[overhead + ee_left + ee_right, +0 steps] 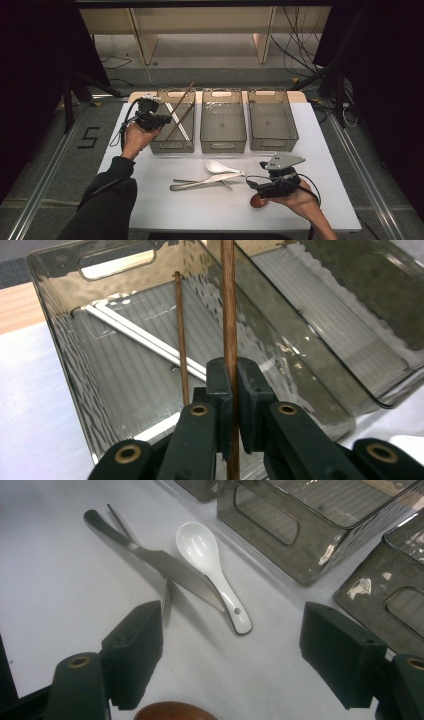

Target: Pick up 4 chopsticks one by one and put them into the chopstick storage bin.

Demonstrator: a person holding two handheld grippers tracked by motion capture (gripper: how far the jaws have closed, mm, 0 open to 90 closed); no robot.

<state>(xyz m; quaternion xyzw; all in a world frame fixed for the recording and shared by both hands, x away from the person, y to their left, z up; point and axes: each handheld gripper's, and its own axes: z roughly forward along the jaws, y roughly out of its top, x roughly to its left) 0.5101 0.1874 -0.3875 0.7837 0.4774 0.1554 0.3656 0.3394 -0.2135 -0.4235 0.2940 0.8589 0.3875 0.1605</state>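
Observation:
My left gripper is shut on a brown chopstick at the left side of the left grey bin. The stick slants up and away over the bin. A second brown chopstick leans inside the bin, across a pair of white chopsticks on its floor. My right gripper stands open low over the table at the front right, nothing between its jaws. Ahead of it lie a white spoon, a metal knife and a fork.
Two more grey bins, the middle bin and the right bin, stand in a row behind the cutlery; both look bare inside. A brown rounded wooden object lies under my right gripper. The white table top ends near the front edge.

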